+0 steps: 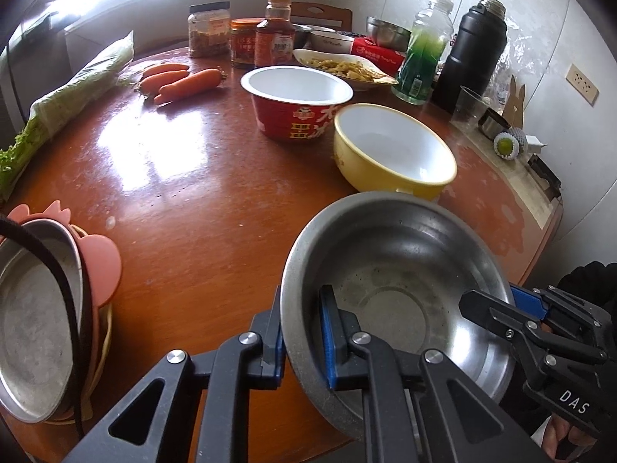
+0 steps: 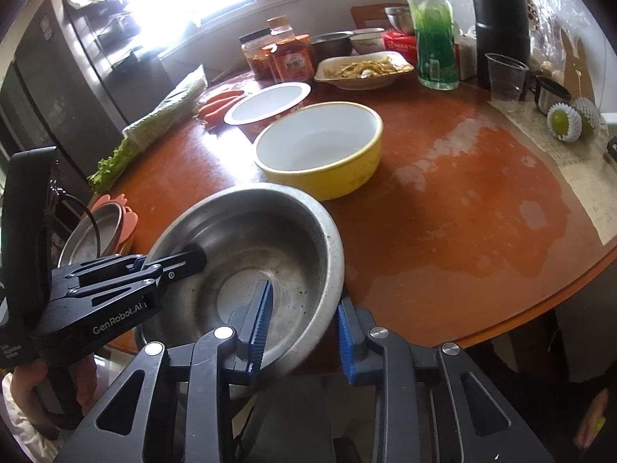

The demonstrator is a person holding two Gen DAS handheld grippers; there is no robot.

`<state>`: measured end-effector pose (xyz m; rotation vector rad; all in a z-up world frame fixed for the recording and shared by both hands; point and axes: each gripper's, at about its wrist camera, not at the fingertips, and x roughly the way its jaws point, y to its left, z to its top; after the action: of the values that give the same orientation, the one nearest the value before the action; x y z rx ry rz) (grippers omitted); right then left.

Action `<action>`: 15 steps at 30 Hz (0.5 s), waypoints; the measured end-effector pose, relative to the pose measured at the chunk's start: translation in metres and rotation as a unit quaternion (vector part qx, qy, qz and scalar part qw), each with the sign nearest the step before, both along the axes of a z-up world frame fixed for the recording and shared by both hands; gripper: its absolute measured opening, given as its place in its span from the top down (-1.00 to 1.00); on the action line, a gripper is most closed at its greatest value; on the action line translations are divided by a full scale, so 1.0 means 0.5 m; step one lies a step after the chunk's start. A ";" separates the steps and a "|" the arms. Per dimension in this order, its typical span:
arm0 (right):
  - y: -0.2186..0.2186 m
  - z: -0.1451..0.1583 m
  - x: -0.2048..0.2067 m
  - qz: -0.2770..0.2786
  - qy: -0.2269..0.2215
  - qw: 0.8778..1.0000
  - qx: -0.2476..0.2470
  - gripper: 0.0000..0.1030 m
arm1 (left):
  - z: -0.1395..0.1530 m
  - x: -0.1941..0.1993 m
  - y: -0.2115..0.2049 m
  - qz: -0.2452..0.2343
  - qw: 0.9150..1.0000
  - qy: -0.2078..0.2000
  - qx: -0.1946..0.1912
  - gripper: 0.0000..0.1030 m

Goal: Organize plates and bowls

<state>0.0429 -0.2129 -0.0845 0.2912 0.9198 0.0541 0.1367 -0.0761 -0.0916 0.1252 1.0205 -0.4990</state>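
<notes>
I held the steel bowl (image 1: 397, 289) by opposite sides of its rim, near the table's (image 1: 193, 200) front edge: the left gripper (image 1: 302, 332) straddled the wall, seemingly clenched, and the right gripper (image 2: 304, 332) likewise, though its outer pad showed a gap. Presumably two grips steadied it for nesting. The yellow bowl (image 1: 393, 150) stood just beyond.

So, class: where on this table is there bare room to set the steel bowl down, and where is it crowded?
Bare wood lies between the carrots, the stacked plates and the red tub. Another free patch lies right of the yellow bowl, before the plastic cup. The far edge is crowded with jars and bottles.
</notes>
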 end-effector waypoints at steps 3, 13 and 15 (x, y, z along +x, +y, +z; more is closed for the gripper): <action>0.010 0.005 0.003 0.005 -0.005 1.000 -0.004 0.39 | 0.005 -0.003 0.008 0.006 1.000 -0.007 0.003 0.70; 0.056 0.012 0.028 0.026 -0.015 0.999 -0.023 0.43 | 0.011 0.003 0.049 0.035 0.999 -0.020 0.010 0.69; 0.062 0.009 0.035 0.029 -0.014 0.999 -0.023 0.45 | 0.008 0.004 0.055 0.041 0.999 -0.021 0.011 0.69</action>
<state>0.0606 -0.1819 -0.0799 0.2200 0.8997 0.0903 0.1389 -0.0486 -0.0878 0.1133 0.9864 -0.4093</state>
